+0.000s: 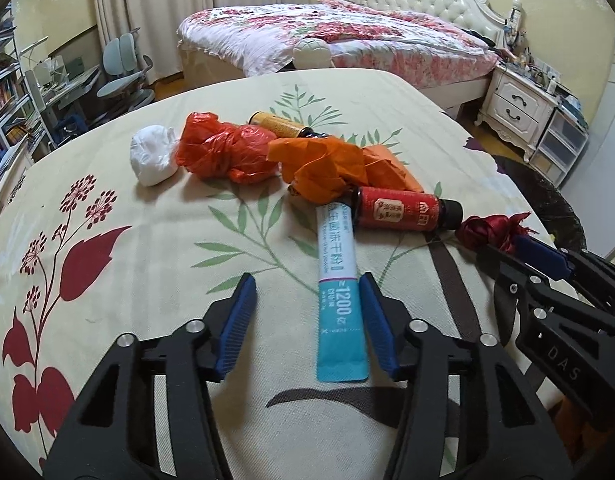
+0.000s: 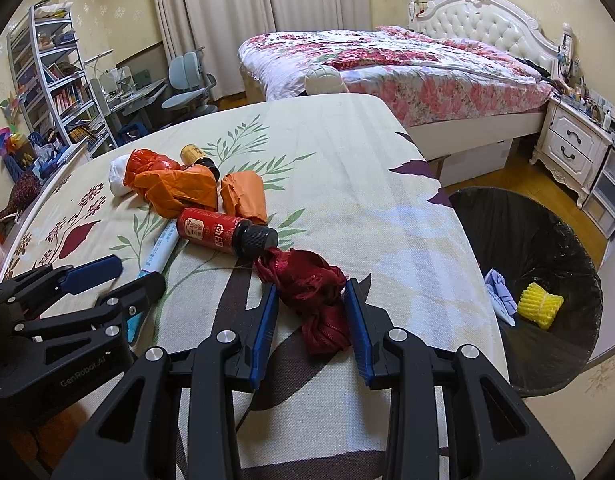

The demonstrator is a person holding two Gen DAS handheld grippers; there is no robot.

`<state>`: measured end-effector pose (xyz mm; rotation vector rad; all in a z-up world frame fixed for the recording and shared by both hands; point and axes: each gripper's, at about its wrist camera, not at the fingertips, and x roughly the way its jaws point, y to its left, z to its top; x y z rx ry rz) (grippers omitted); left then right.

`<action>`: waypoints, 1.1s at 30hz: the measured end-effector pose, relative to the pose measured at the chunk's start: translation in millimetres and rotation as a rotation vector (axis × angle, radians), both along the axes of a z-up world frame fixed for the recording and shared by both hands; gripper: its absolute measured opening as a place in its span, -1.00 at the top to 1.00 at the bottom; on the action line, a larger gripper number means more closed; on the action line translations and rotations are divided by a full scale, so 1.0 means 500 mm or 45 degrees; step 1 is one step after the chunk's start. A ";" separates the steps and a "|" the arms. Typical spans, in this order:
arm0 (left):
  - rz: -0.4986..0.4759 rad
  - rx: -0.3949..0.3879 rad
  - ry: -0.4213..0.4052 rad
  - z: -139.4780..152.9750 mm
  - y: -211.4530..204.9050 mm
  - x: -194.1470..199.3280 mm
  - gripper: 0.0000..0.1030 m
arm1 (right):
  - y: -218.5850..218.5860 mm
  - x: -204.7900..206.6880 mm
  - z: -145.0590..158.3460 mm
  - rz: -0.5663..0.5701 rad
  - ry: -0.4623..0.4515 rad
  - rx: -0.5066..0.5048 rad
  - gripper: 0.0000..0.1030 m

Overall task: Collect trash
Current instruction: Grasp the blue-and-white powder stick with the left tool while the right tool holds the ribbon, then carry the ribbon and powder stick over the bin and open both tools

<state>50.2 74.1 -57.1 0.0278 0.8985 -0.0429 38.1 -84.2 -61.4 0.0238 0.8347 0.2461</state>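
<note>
A blue and white sachet (image 1: 339, 300) lies on the floral tablecloth (image 1: 127, 280) between the jaws of my left gripper (image 1: 307, 278). Its right pad (image 1: 377, 320) lies against the sachet while the left pad stands well clear, so this gripper is open. My right gripper (image 2: 311, 286) is shut on a dark red fabric bundle (image 2: 307, 292) resting on the cloth. Behind them lie a red bottle (image 1: 399, 210), crumpled orange paper (image 1: 327, 168), a red plastic bag (image 1: 223, 148), a white wad (image 1: 153, 156) and a yellow bottle (image 1: 279, 124).
A bin with a black liner (image 2: 547, 240) stands off the table's right edge, holding a yellow foam net (image 2: 541, 306) and a pale wrapper (image 2: 497, 292). Beyond the table are a bed (image 2: 387, 64), a nightstand (image 2: 575, 148), a desk chair (image 2: 187, 84) and shelves (image 2: 55, 80).
</note>
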 end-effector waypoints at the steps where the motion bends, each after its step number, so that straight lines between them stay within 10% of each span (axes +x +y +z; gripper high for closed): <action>1: -0.018 -0.007 -0.007 0.000 -0.002 0.000 0.23 | 0.001 -0.001 0.000 0.002 0.000 0.000 0.32; 10: -0.093 -0.007 -0.037 0.001 -0.022 -0.010 0.69 | 0.005 -0.012 0.002 0.006 -0.008 0.000 0.33; 33: -0.057 -0.115 -0.245 0.088 -0.026 -0.050 0.76 | -0.060 -0.047 0.082 -0.069 -0.136 0.039 0.33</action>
